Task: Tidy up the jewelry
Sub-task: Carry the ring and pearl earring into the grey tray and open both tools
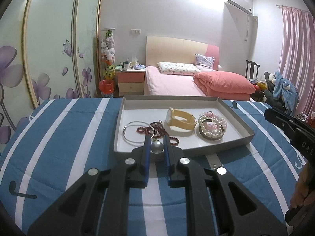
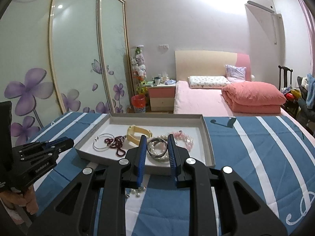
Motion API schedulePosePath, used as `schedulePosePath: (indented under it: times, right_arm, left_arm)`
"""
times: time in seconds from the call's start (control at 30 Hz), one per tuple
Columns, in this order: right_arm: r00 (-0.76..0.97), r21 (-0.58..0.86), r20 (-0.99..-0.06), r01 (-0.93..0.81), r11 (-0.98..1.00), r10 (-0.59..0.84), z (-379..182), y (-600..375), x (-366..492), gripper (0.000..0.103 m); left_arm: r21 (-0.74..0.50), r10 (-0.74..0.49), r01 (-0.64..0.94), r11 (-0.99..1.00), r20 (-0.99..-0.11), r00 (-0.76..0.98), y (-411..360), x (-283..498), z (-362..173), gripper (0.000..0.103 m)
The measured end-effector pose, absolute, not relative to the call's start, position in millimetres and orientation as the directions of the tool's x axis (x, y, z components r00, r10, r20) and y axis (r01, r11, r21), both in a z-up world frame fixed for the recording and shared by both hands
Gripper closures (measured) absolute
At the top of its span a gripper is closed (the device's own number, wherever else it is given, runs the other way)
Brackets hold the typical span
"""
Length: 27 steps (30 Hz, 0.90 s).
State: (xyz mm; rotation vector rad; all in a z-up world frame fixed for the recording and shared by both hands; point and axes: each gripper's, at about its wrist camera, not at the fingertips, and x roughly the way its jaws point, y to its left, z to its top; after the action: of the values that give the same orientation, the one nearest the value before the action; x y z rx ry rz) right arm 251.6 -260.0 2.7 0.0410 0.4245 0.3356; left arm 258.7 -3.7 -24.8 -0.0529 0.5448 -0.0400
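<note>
Bedroom | our left gripper (image 1: 155,147) pinches a pearl (image 1: 157,147) above the tray's (image 1: 232,143) near rim | right gripper (image 2: 157,147) hovers open, empty | we should clear the rim, lower gently onto bare floor, then release.

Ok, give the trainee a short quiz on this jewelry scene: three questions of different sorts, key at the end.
1. True or false: the yellow watch lies outside the grey tray.
2. Multiple choice: what sits between the fingers of the left gripper? A) a grey ball B) a silver bangle C) nothing
3. Fill in the blank: the right gripper holds nothing, and its jaws are ____ (open or shut).

Key: 1 false; 2 A; 3 open.
</note>
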Motion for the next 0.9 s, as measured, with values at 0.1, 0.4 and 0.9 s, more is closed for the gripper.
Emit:
schedulePosePath:
  times: [0.1,0.4,0.9]
  right_arm:
    - [0.866,0.099,-0.379,-0.314,0.944,0.327,6,-257,253,0.08]
    - [0.895,0.091,-0.32,-0.298,0.95,0.311,16,-251,274,0.08]
    - [0.887,0.128,-0.352,-0.271,0.954,0.3,-3,-250,333,0.08]
  left_arm:
    - [-0.058,-0.048,0.021,0.998,-0.509,0.859,-4,260,-24,0.089]
    - [-0.048,-0.032,0.011,0.999,-0.471,0.882,-5,280,-13,0.089]
    - [-0.056,-0.034,0.008,0.998,-0.475,0.88,-11,346,-21,0.089]
